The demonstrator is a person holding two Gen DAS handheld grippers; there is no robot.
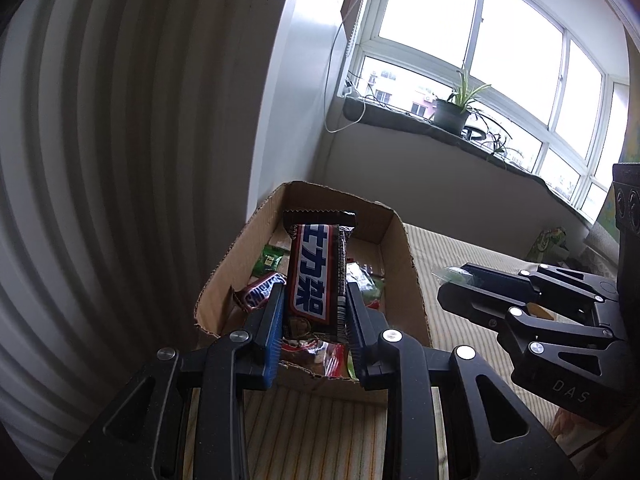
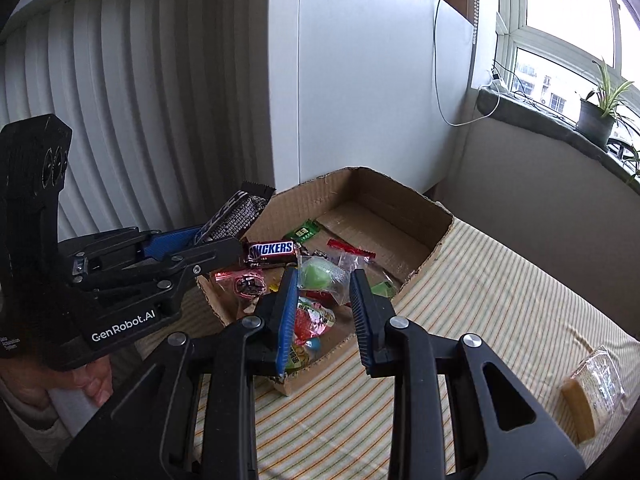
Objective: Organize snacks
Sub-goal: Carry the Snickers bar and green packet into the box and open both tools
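Your left gripper [image 1: 312, 304] has its fingers clamped on a chocolate bar [image 1: 316, 268], squeezing the wrapper from both sides so that the bar stands nearly upright between the pads. The bar hangs over the near-left part of the cardboard box [image 1: 404, 264], above the snacks already lying inside it. From the right wrist view the same bar [image 2: 236, 216] pokes up at the box's left rim, just outside the left wall.

Your right gripper [image 2: 324, 304] pinches a small clear packet with a green sweet [image 2: 318, 278] inside; the fingers are closed on the packet's edges, and it hangs over the near end of the box. In the left wrist view that gripper [image 1: 452, 280] sits to the right of the box, with the green packet showing at its tip.

Inside the box lie a second chocolate bar [image 2: 272, 251] by the left wall, a green sachet [image 2: 302, 233] further back, a red wrapper [image 2: 350, 249] towards the middle, a pink wrapped candy [image 2: 244, 283] at the near-left corner, and a few bright packets heaped at the near end.

The box rests on a striped cloth [image 2: 500, 300]. On the cloth, well to the right of the box, lies a clear-wrapped biscuit pack [image 2: 592, 392]. Beyond the box, on the window sill, stands a potted plant [image 1: 456, 108].
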